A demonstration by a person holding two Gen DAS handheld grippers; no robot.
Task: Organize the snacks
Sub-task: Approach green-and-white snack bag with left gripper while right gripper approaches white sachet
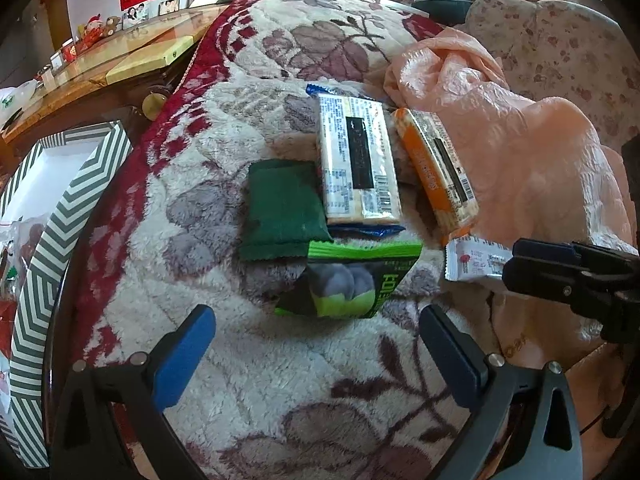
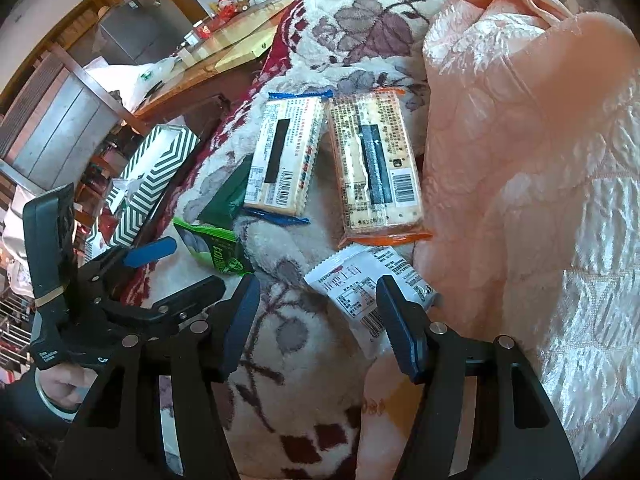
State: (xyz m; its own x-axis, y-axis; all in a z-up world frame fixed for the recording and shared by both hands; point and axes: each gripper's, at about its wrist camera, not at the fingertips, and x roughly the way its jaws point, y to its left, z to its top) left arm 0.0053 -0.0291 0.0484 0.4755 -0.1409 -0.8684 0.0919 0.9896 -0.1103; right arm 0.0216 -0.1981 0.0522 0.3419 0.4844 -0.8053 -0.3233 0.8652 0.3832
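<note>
Spreading across the scene: fluffy cream blanket (image 1: pixel 248 364) with mauve leaves and a dark red border, a crumpled peach quilt (image 1: pixel 532 160) lying along its right side, a wooden table (image 1: pixel 92 68) crowded with small items sitting beyond the red edge.

Lying on the blanket in a loose cluster: blue-edged cracker pack (image 1: pixel 356 160) with its printed back up, orange-edged cracker pack (image 1: pixel 438 172) just beside it on the right, close to the quilt. Touching the blue-edged pack's left side: dark green pouch (image 1: pixel 282 208). Overlapping that pouch's lower edge: bright green snack bag (image 1: pixel 352 280), crumpled. Resting below the orange-edged pack, near the quilt: white snack packet (image 2: pixel 368 292).

Standing off the blanket's left edge: green-and-white chevron box (image 1: pixel 60 216), open, with wrapped items showing inside.

Hovering above the blanket just short of the bright green bag: left gripper (image 1: pixel 316 356), blue pads spread wide, nothing between them, gripping nothing.

Hanging over the white packet: right gripper (image 2: pixel 316 320), jaws parted well, packet's near end lying between the fingers, right-hand pad at the packet's edge, left-hand pad clear of it; closing on nothing. Whether the right-hand pad is actually touching the wrapper cannot be told.

Showing at the lower left of the right wrist view: a hand (image 2: pixel 64 388) gripping the left gripper's handle.
</note>
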